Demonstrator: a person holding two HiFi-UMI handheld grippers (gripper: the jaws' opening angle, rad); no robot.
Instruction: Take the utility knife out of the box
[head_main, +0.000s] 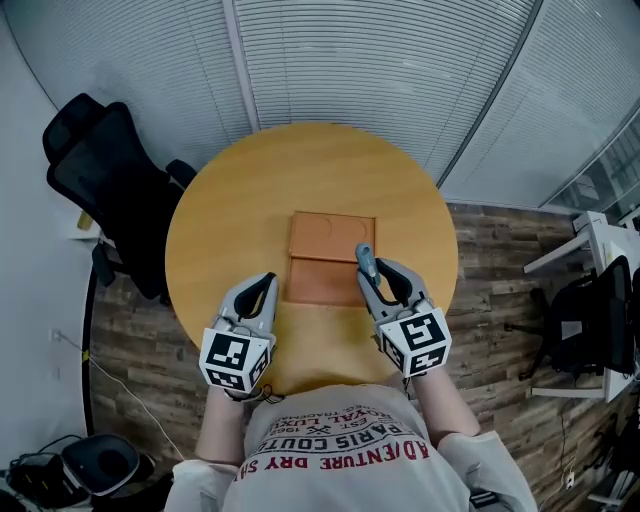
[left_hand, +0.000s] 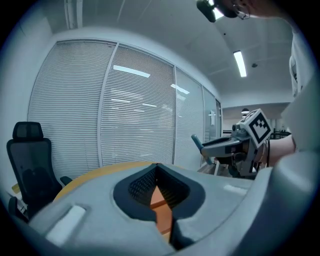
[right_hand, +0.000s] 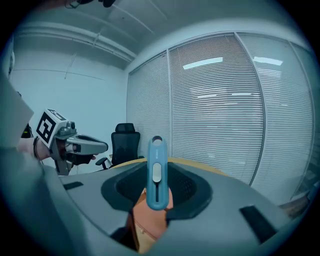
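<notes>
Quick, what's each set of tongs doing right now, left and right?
Left tongs: closed, nothing between them.
Right tongs: closed on the blue utility knife.

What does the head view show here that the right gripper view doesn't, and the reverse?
Head view only: the orange box in full, open on the round table, the wood floor and the person's shirt. Right gripper view only: the slider face of the blue utility knife and the ceiling. Both: the knife gripped in the right tongs, the left tongs, the black chair, the blinds.
</notes>
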